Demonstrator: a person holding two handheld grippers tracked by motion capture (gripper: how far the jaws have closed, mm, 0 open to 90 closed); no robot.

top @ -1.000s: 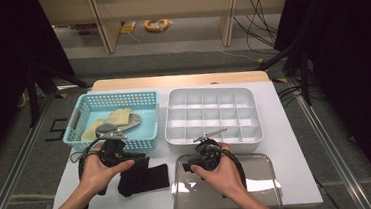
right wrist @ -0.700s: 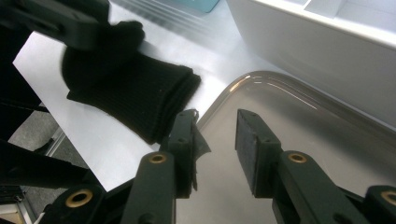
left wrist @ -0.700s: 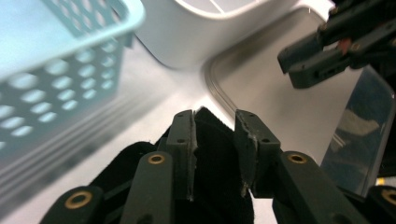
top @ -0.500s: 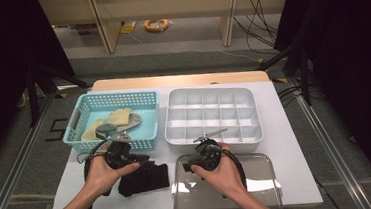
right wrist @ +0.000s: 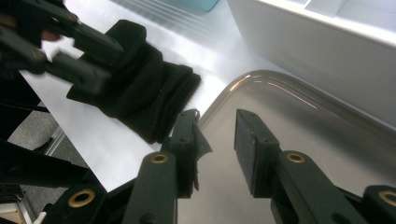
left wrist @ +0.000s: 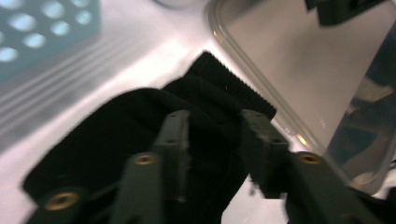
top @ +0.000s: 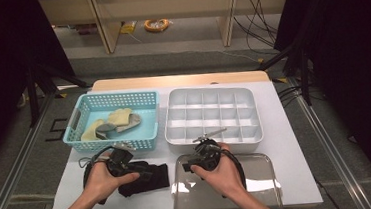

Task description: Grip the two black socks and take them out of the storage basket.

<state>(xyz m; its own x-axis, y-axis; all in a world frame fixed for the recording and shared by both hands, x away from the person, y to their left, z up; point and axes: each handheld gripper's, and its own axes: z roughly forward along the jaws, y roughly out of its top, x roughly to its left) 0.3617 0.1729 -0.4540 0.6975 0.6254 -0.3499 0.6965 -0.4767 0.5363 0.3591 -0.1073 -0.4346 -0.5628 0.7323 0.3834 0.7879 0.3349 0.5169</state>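
Down at the near edge of the white table [top: 285,126], my left gripper [left wrist: 212,140] sat over the black sock [top: 147,180], its jaws just opened and standing apart with the dark knit between them, not pinched. That sock lay flat on the tabletop at about seven o'clock, just beside the clear tray [top: 259,179]; through the left gripper view its ribbed cuff pointed toward the tray's rim. My right gripper [right wrist: 215,149] hung over that tray at about six o'clock, jaws apart with nothing between them. Behind the sock, at ten o'clock, stood the teal basket [top: 81,117] with a few pale pieces inside, and at one o'clock the white divided box [top: 210,93]. Beyond the table's wooden far edge I saw a grey floor [top: 179,45], pale shelf legs, trailing cables and dark curtains on both sides.
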